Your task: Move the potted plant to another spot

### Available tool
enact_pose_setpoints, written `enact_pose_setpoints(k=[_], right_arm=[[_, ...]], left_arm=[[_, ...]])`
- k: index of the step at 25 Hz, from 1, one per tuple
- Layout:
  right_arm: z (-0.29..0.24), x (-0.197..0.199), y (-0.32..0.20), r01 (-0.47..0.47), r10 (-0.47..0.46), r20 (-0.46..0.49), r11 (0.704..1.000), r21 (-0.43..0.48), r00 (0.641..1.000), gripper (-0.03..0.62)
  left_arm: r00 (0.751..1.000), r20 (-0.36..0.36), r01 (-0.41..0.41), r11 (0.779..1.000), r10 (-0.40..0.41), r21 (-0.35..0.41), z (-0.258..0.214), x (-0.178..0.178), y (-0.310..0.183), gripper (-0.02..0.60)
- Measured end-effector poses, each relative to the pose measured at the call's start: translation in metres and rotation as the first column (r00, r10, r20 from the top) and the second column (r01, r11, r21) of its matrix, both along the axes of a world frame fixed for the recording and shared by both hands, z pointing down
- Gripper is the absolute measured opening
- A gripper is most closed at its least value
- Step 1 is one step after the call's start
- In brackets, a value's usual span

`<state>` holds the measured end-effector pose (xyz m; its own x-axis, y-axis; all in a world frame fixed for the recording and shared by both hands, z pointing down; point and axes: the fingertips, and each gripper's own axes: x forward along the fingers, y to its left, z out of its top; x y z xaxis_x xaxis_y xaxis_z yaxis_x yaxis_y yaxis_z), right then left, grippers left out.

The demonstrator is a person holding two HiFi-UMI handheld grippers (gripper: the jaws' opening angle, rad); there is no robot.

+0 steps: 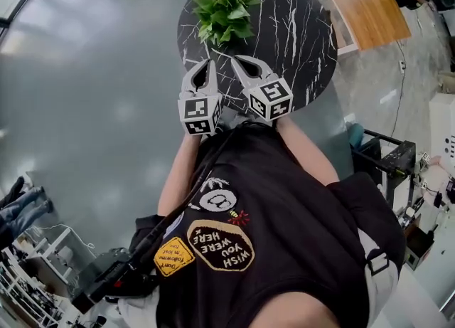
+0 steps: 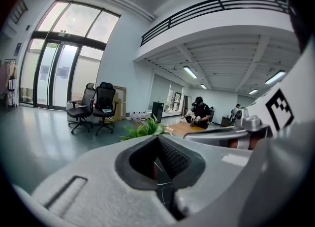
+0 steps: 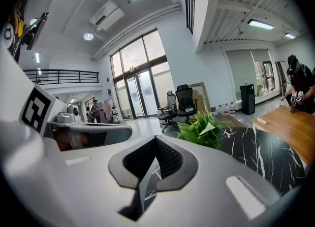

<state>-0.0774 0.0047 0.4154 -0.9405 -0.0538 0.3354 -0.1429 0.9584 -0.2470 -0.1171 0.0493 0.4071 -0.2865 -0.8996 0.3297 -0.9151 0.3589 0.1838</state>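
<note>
The potted plant [image 1: 226,13], a bushy green cluster of leaves, stands on the far left part of a round black marble table [image 1: 295,35]. Both grippers hover side by side over the table's near edge, short of the plant and pointing toward it. My left gripper [image 1: 211,63] is shut with nothing between its jaws. My right gripper [image 1: 234,60] is likewise shut and empty. From the left gripper view the plant [image 2: 145,128] shows just beyond my left gripper [image 2: 158,140]. In the right gripper view the plant [image 3: 202,128] sits ahead and to the right of my right gripper [image 3: 155,141]. The pot itself is hidden by leaves.
A wooden table [image 1: 362,3] stands beyond the marble one at the upper right, with a person [image 3: 298,83] working at it. Two office chairs [image 2: 96,105] stand by the glass doors. A black equipment rack [image 1: 387,163] is on the right; grey floor lies to the left.
</note>
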Motion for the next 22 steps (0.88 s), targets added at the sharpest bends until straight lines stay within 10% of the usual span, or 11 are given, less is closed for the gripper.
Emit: enact_pose_setpoints(k=[22], right_arm=[[0.175, -0.065, -0.053, -0.022, 0.027, -0.104, 0.999, 0.05, 0.994, 0.062]], left_arm=[[0.993, -0.096, 0.066, 0.995, -0.073, -0.077, 0.122, -0.052, -0.012, 0.005]])
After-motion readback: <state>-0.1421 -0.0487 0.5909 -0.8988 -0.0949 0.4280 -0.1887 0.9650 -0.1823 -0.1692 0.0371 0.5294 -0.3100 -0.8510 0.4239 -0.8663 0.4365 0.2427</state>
